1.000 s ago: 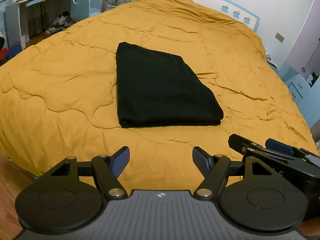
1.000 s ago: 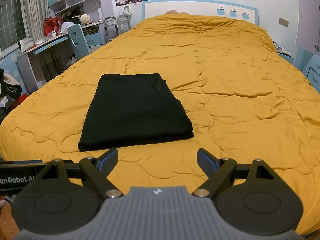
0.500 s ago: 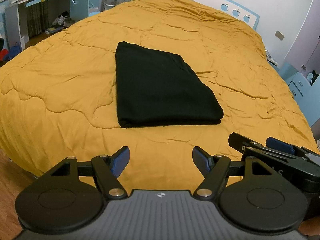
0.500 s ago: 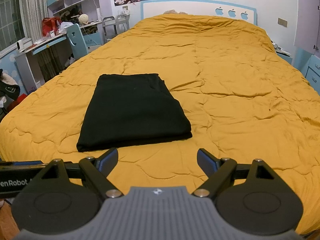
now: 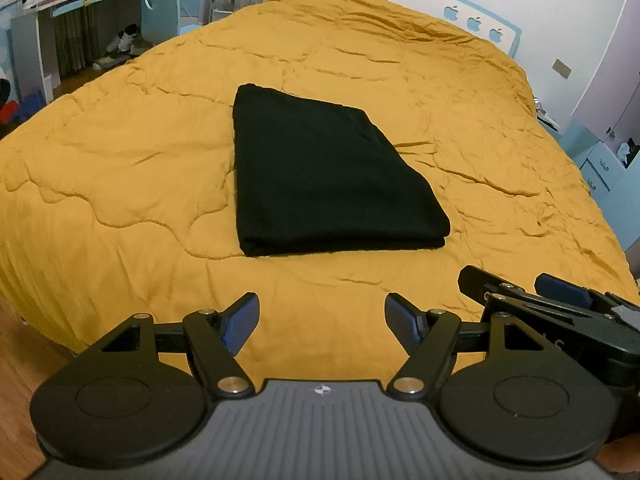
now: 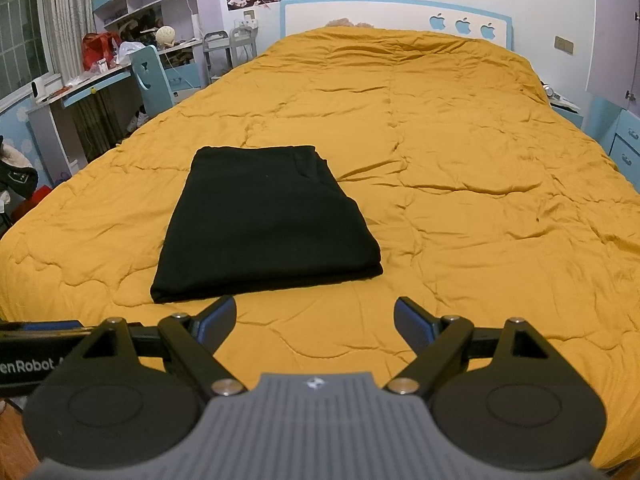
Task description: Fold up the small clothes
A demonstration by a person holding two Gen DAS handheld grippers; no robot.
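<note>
A black garment lies folded into a flat rectangle on the mustard-yellow quilt of the bed. It also shows in the right wrist view, left of centre. My left gripper is open and empty, held over the near edge of the bed, short of the garment. My right gripper is open and empty, also short of the garment's near folded edge. The right gripper's body shows at the lower right of the left wrist view.
A blue and white headboard stands at the far end of the bed. A desk with a blue chair and shelves are on the left. Blue drawers stand on the right. Wooden floor shows below the bed's near edge.
Both grippers stay open and have barely moved. The garment lies as before.
</note>
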